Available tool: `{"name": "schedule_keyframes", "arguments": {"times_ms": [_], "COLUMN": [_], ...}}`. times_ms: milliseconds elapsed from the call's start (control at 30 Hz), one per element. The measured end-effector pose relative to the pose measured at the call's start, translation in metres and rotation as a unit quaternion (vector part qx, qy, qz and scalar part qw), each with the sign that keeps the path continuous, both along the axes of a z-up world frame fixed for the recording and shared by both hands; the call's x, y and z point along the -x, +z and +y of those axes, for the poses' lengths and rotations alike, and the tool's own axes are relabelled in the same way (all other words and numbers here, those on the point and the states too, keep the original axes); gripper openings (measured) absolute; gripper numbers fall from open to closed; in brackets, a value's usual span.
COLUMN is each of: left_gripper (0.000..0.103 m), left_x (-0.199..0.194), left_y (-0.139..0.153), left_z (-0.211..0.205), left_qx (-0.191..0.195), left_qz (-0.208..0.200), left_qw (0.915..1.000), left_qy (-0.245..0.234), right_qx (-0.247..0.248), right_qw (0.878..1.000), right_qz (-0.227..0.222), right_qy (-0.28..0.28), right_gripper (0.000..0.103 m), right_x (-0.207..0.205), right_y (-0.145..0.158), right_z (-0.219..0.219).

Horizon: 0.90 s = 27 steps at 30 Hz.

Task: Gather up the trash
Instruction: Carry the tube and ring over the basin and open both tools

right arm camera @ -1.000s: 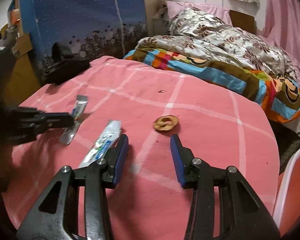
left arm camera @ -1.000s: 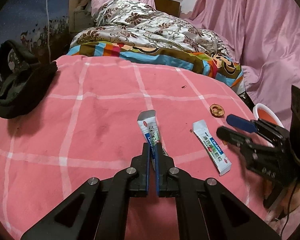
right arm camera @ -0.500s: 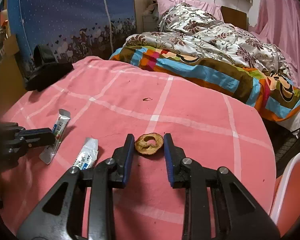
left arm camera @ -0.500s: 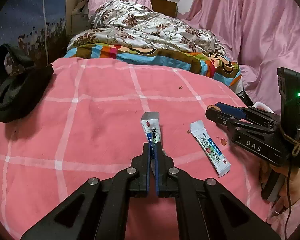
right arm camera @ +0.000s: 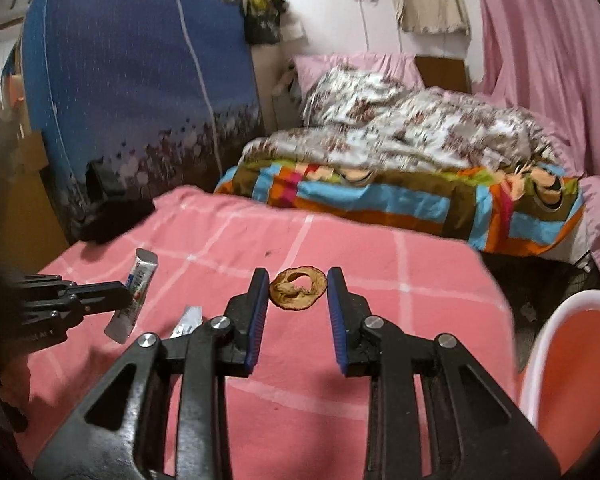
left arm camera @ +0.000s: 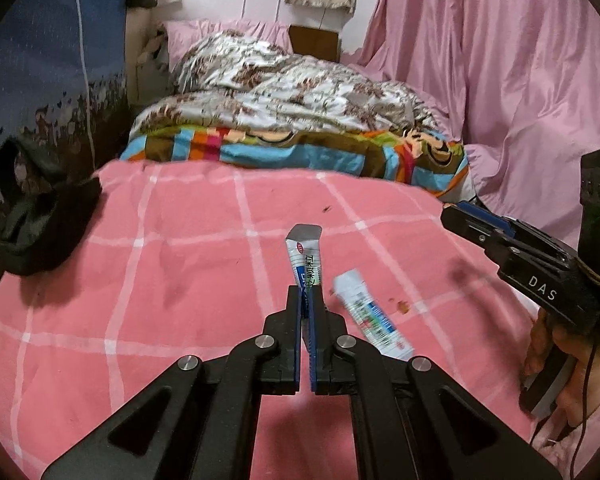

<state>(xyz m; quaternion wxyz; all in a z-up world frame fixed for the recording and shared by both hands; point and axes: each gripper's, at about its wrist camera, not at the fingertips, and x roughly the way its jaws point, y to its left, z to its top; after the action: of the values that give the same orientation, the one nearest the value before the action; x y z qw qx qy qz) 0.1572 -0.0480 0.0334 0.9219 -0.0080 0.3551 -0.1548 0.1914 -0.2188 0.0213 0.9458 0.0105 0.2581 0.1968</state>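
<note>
Two grippers busy: left gripper [left arm camera: 308, 300] pinching flat sachet [left arm camera: 306, 256] by end, light, floppy; right gripper [right arm camera: 298, 290] fingers spread around dried ring [right arm camera: 298, 289], brittle, squeeze gently.

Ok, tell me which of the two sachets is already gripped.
The sachet with the grey top, clamped upright in the left gripper. The other sachet lies flat on the pink blanket beside it.
</note>
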Motion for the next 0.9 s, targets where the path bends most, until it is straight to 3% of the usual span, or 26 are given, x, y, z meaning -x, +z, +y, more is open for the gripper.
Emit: {"name": "schedule_keyframes", "arguments": {"times_ms": [367, 633, 900], "left_gripper": [0.001, 0.001, 0.001], "left_x": [0.023, 0.046, 0.063], "left_y": [0.041, 0.075, 0.079], "left_z": [-0.047, -0.116, -0.189], "left_qx": [0.036, 0.042, 0.025], "left_qz": [-0.115, -0.21, -0.252], "left_qw": [0.9922, 0.9721, 0.9507], "left_qy": [-0.032, -0.096, -0.178], "right_qx": [-0.028, -0.038, -0.043], "right_qw": [0.989, 0.967, 0.951], "right_qz": [-0.134, -0.223, -0.241], "right_qy": [-0.059, -0.12, -0.191], "right_gripper": [0.036, 0.037, 0.037], "right_x": [0.052, 0.097, 0.127], "right_y": [0.039, 0.059, 0.064], "right_z": [-0.048, -0.098, -0.159]}}
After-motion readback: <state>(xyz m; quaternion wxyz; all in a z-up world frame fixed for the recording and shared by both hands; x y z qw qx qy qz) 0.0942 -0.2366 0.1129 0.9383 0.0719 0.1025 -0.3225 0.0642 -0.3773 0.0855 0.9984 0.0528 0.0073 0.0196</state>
